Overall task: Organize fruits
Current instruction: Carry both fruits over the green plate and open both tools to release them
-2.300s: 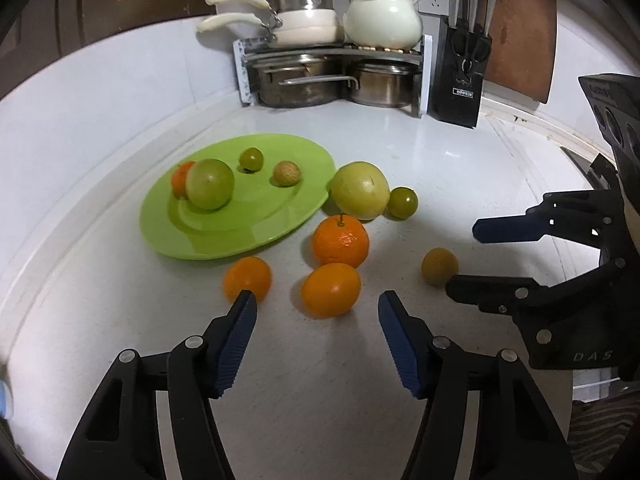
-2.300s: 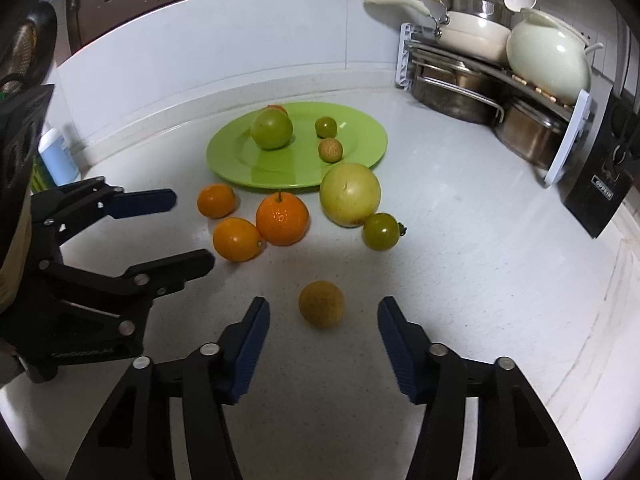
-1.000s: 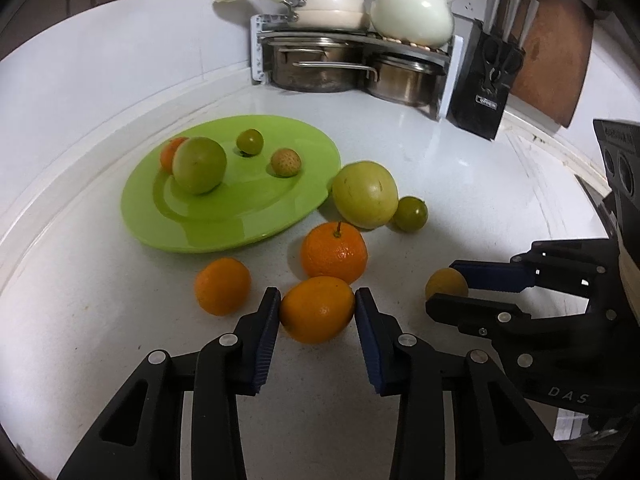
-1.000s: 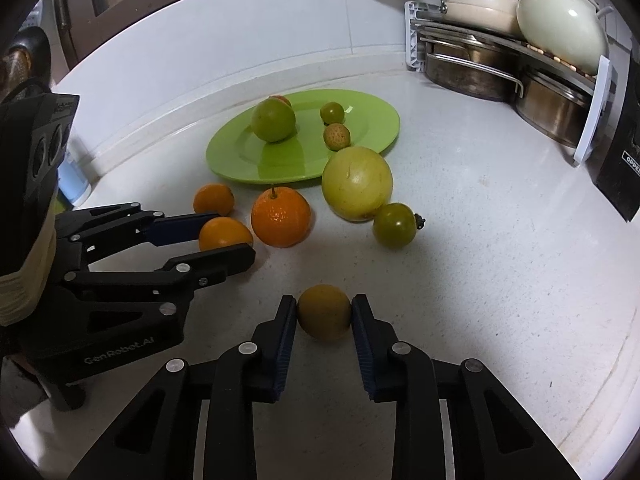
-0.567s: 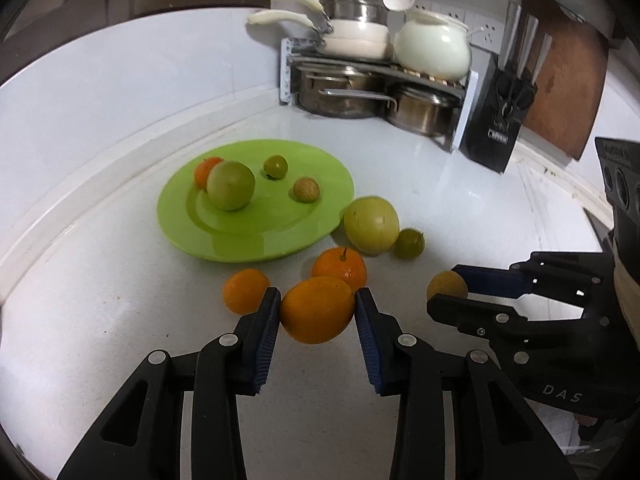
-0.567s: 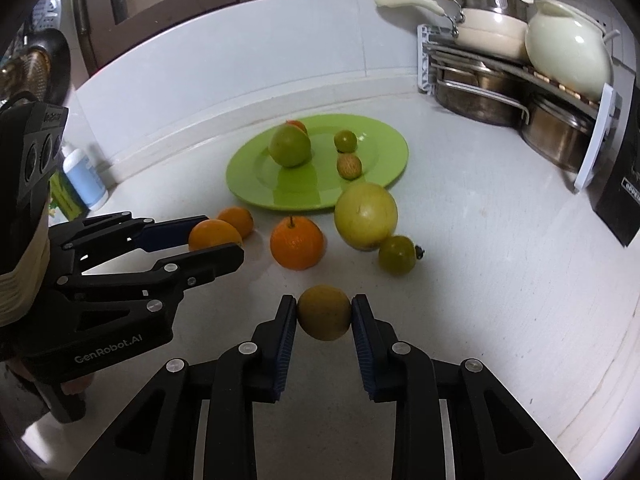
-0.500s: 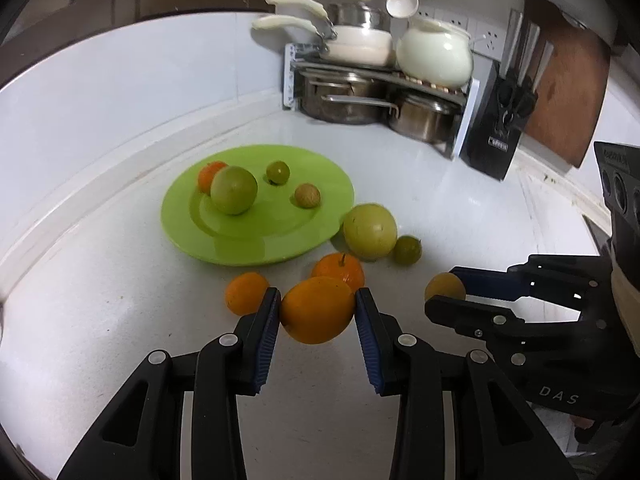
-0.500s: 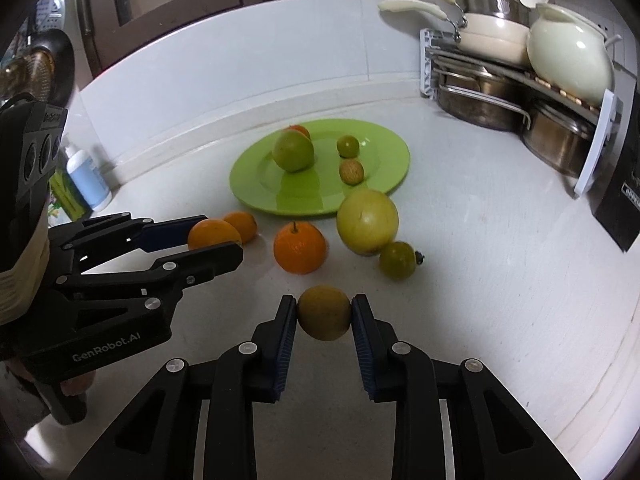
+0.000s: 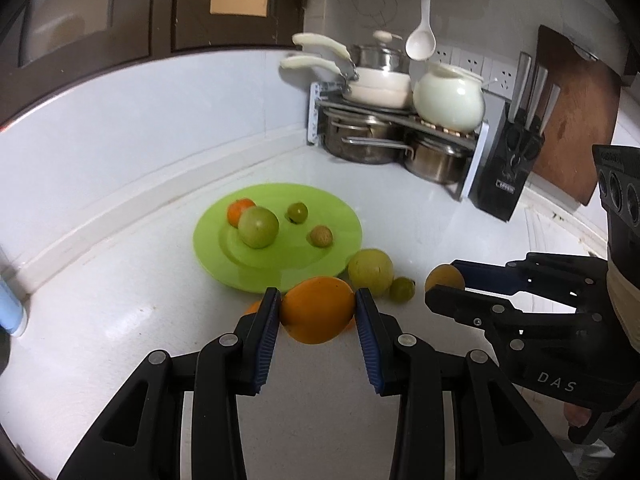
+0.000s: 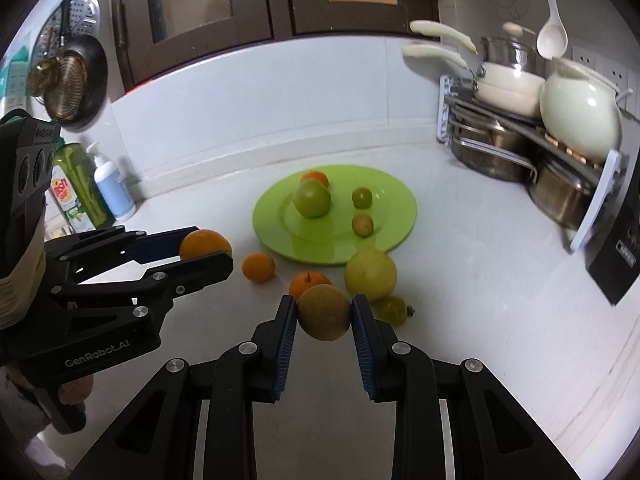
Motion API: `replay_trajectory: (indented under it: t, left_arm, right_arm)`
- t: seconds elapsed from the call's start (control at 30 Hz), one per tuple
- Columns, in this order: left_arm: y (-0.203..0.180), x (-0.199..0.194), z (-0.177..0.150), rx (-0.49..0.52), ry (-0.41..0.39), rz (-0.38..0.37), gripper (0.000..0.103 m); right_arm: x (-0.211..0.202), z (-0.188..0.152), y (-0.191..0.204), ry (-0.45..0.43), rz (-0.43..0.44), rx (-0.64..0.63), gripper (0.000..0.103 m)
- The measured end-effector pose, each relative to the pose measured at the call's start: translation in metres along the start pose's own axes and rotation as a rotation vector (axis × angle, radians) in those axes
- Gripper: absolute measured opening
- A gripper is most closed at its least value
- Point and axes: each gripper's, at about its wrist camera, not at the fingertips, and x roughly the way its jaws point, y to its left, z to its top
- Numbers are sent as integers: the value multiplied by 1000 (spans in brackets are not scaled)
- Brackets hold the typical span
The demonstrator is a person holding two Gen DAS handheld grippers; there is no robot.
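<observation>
My left gripper (image 9: 316, 312) is shut on an orange (image 9: 318, 309) and holds it above the white counter, in front of the green plate (image 9: 344, 216). My right gripper (image 10: 324, 318) is shut on a small brownish-yellow fruit (image 10: 324, 311), also lifted. The plate (image 10: 396, 200) holds a green apple (image 10: 312, 198), a small orange (image 10: 316, 178), a small green fruit (image 10: 362, 197) and a brown lychee-like fruit (image 10: 362, 225). On the counter lie a yellow-green pear-like fruit (image 10: 371, 274), an orange with a stem (image 10: 306, 282), a small orange (image 10: 259, 267) and a green tomato (image 10: 394, 311).
A pot rack (image 9: 396, 136) with pans and a white pot stands at the back corner. A black knife block (image 9: 508, 168) and a wooden board (image 9: 572, 120) are to its right. Bottles (image 10: 108, 188) stand at the left wall.
Both grippers closed on their fruits on the counter, then lifted them up and back; the counter and plate now look farther away.
</observation>
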Motion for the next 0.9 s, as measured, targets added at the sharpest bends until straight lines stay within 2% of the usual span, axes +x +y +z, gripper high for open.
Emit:
replay_trajectory:
  t: [0.37,0.9]
  left_arm:
    - [-1,-12,17,-15,-48,55,37]
    - [13,5,52,-30,-64,113,38]
  right_arm:
    - [-7,19,-1,-51,31,-56,29]
    - [12,63,-11,-89,75,-98,29]
